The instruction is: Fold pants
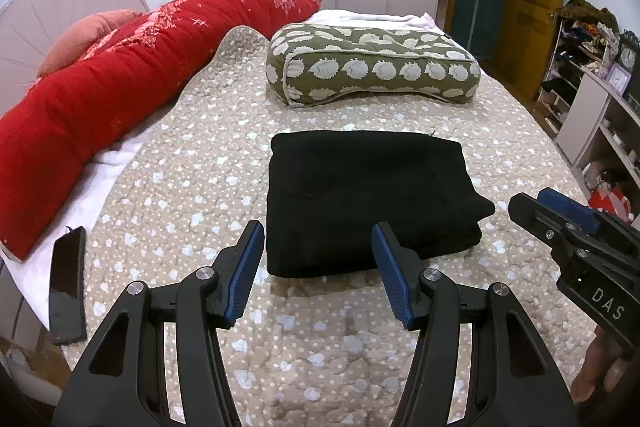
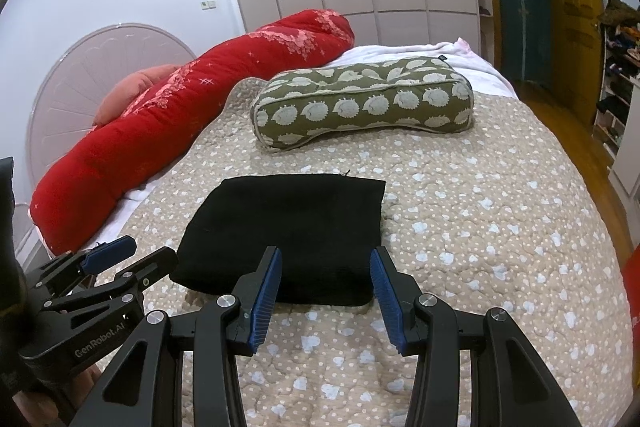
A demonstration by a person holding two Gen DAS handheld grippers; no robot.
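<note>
On the quilted bed (image 1: 200,155), straight ahead of both grippers, the black pants (image 1: 360,195) are lying as a compact folded stack, its longer side running left to right and its near edge facing the person. The left gripper (image 1: 318,267) is hovering just short of that near edge, its blue pads apart and holding nothing. The right gripper (image 2: 326,283) is doing the same from the other side, jaws wide and empty, framing the near edge. Neither is touching the cloth, and both look about equally near. Judging by the tidy stack, the folding is looking close to done. Open quilt is lying right of the stack; the hedgehog-print pillow (image 1: 372,67) is sitting well beyond it, the red rolled duvet (image 1: 120,75) along the left, and a dark phone (image 1: 67,287) near the bed's left edge.
</note>
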